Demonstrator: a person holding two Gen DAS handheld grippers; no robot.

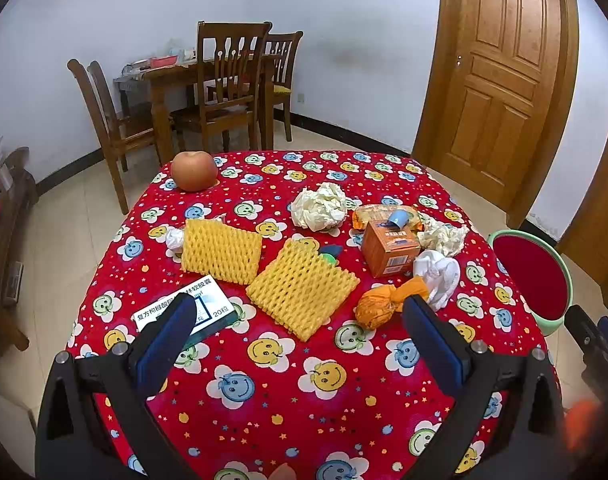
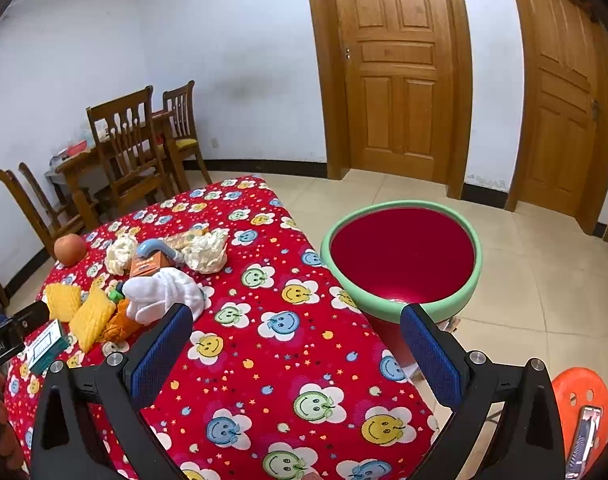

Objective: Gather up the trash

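Trash lies on the red smiley tablecloth (image 1: 288, 408): two yellow foam nets (image 1: 221, 250) (image 1: 302, 294), an orange wad (image 1: 378, 306), a white tissue wad (image 1: 438, 274), an orange box (image 1: 390, 250), crumpled paper (image 1: 319, 206) and a white medicine box (image 1: 212, 312). My left gripper (image 1: 296, 332) is open and empty above the near table, just short of the nearer net. My right gripper (image 2: 296, 340) is open and empty over the table's right edge, beside the red bin with a green rim (image 2: 402, 256). The trash pile (image 2: 160, 292) lies to its left.
An apple (image 1: 194, 171) sits at the table's far left corner. The bin (image 1: 534, 276) stands on the floor right of the table. A wooden dining table with chairs (image 1: 220, 84) stands by the far wall. An orange stool with a phone (image 2: 584, 412) is at the lower right.
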